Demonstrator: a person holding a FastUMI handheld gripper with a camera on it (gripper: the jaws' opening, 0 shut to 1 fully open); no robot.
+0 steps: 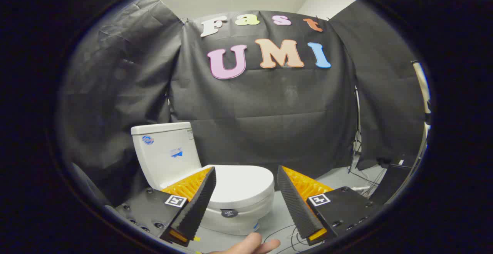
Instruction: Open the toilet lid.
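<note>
A white toilet stands on the floor ahead of me, its tank (163, 154) against the booth's wall to the left. The lid (242, 184) lies flat, shut down over the seat, with its rounded front facing right. My gripper (246, 173) hovers above the lid with its fingers wide open and nothing between them. The left finger (198, 202) covers the lid's near left part, and the right finger (294, 204) sits just past the lid's front rim. A small dark round sticker (229, 213) shows on the bowl's side below the lid.
A person's fingers (252, 246) show low down between my fingers. Thin cables (292, 234) lie on the grey floor right of the bowl. A stand with wires (358, 146) and a dark box (393, 177) are at the far right by the cloth wall.
</note>
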